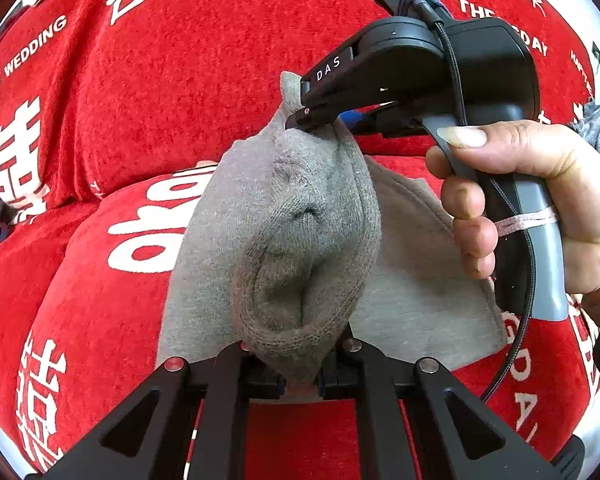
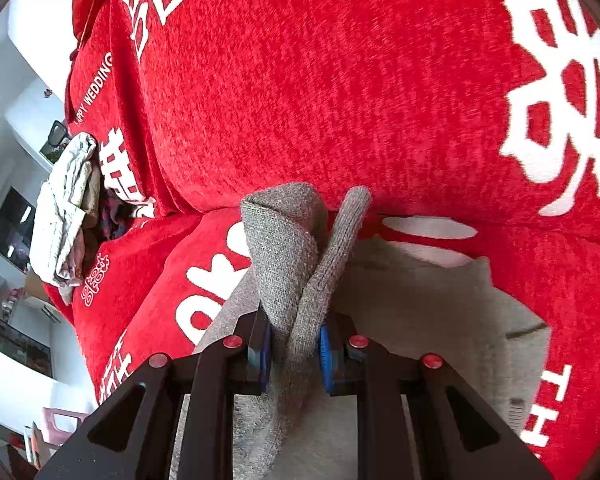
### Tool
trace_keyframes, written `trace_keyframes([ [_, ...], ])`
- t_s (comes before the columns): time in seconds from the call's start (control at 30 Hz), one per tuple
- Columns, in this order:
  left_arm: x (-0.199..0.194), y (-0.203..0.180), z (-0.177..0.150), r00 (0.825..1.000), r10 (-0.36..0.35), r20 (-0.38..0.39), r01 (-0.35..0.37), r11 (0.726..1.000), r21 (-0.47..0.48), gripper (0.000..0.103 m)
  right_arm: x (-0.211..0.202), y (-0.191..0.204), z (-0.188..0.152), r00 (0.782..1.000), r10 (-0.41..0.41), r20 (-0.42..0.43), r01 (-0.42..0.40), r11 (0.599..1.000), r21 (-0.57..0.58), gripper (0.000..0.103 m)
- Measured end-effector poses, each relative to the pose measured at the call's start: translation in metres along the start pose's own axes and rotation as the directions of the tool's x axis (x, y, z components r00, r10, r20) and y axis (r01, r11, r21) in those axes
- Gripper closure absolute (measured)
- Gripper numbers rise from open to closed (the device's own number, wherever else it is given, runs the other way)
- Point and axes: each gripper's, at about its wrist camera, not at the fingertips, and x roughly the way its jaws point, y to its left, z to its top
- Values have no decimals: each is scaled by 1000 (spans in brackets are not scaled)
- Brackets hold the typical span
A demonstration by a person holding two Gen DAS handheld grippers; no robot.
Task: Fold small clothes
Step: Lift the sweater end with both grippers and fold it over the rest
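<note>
A grey knitted sock (image 1: 300,240) hangs slack between the two tools, above a red chenille sofa cover (image 1: 160,92) printed with white characters and the words HAPPY WEDDING; its ribbed weave is coarse and fuzzy, bunched into a rounded pouch with a deep crease. The left hand-held gripper (image 1: 300,380) is clamped tight on the sock's lower end, black fingers pinching the cloth between them; the right hand-held gripper (image 1: 312,120) nips the upper end, its black body marked DAS, held by a hand (image 1: 540,200) with a long nail. From the right wrist, the right hand-held gripper (image 2: 294,352) shows blue pads pressed nearly together on a doubled, twisted fold of the sock (image 2: 296,264). Beneath lies a flat, smooth pale grey garment (image 2: 440,320) on the sofa seat; a crumpled white cloth (image 2: 66,208) rests well apart at the left.
</note>
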Motion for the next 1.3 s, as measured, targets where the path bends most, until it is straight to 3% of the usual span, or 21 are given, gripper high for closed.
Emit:
trace_keyframes([
  [0.77,-3,-85,4,999,-48,-2,48,989,137,92,-53,-56,-11,999,-36,11,36,999,-12,83],
  [1.03,18,-111,-3,999,-33,-39,40,979,198,92,-50,-86,-26,999,-53,-1,53,998,31,83],
  [1.3,34,-114,-7,999,3,-52,8,976,216,92,-36,-100,-35,999,-40,4,39,997,69,83],
])
